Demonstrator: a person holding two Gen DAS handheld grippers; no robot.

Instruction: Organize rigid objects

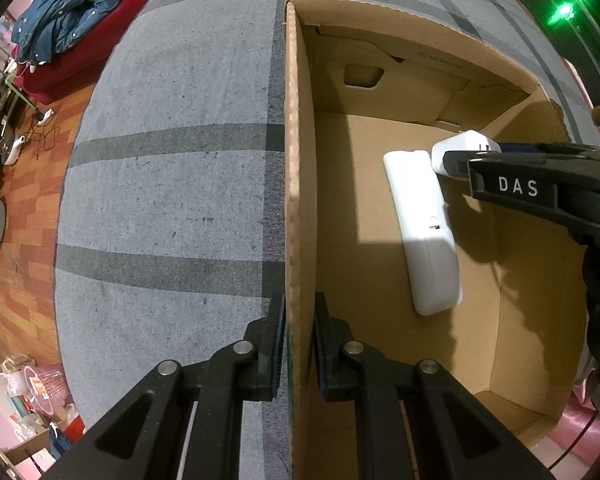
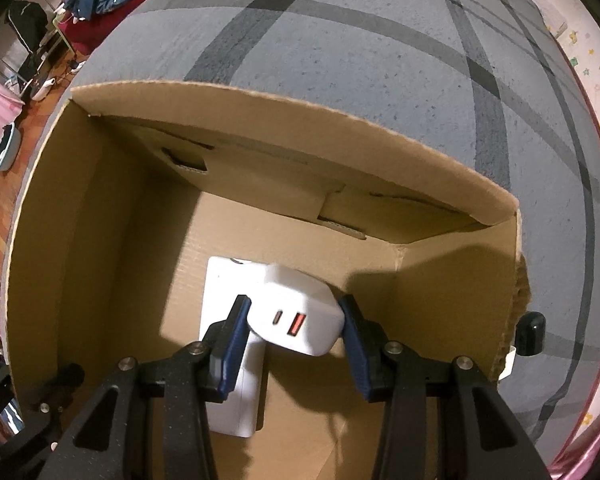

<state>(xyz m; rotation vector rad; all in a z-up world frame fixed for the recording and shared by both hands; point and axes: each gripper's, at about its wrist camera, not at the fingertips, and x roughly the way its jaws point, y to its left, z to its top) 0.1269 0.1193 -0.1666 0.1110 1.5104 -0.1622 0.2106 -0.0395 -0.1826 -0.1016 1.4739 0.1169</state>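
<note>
An open cardboard box (image 1: 300,160) (image 2: 300,132) stands on a grey plaid rug. My left gripper (image 1: 299,344) is shut on the box's left wall, one finger outside and one inside. My right gripper (image 2: 296,332) is shut on a white USB charger (image 2: 300,316) with a red port, held above the box floor; it shows at the right in the left wrist view (image 1: 456,152). A long white remote-like device (image 1: 424,232) (image 2: 228,400) lies flat on the box floor, under the charger.
The grey plaid rug (image 1: 172,200) surrounds the box. A black round object (image 2: 531,332) sits on the rug just outside the box's right wall. A blue jacket (image 1: 72,4) on a red mat and clutter lie far left on the wooden floor.
</note>
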